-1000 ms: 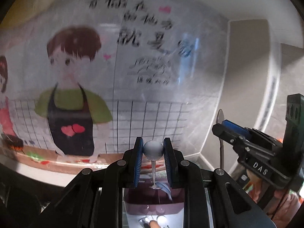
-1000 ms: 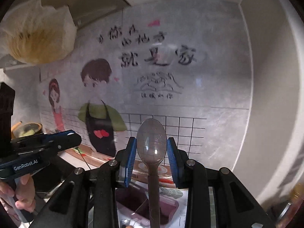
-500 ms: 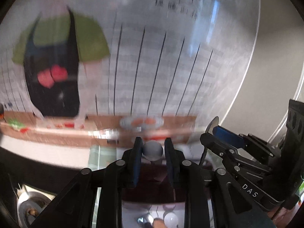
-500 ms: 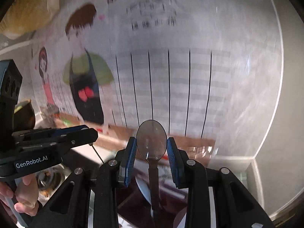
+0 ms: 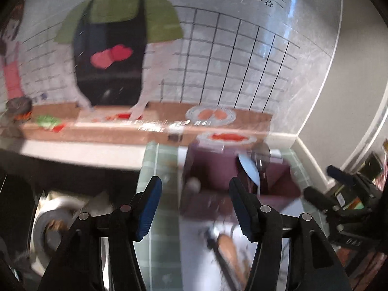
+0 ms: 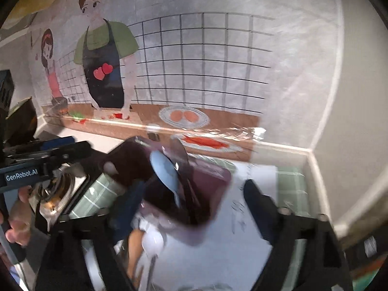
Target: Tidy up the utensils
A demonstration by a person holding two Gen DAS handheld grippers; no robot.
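Note:
A dark purple utensil holder (image 6: pixel 213 184) stands on the counter near the wall; it also shows in the left wrist view (image 5: pixel 278 177). In it lean a light blue spoon (image 6: pixel 165 169) and a dark metal spoon (image 6: pixel 180 150). A small round-headed utensil (image 5: pixel 193 184) shows blurred at its left side. My left gripper (image 5: pixel 195 203) is open and empty just above the holder. My right gripper (image 6: pixel 186 201) is open and empty over the holder. White and wooden utensils (image 6: pixel 148 242) lie on the white sheet below.
A wall with a cartoon cook mural (image 6: pixel 104 55) rises behind the counter. A gas burner (image 5: pixel 53 228) sits at the left. A green checked mat (image 5: pixel 160 165) and white paper (image 6: pixel 242 230) cover the counter. The side wall (image 6: pixel 351 97) closes the right.
Both grippers tilted down toward the counter and opened. The round-headed utensil left my left gripper and the metal spoon left my right gripper; the spoon now stands in the holder.

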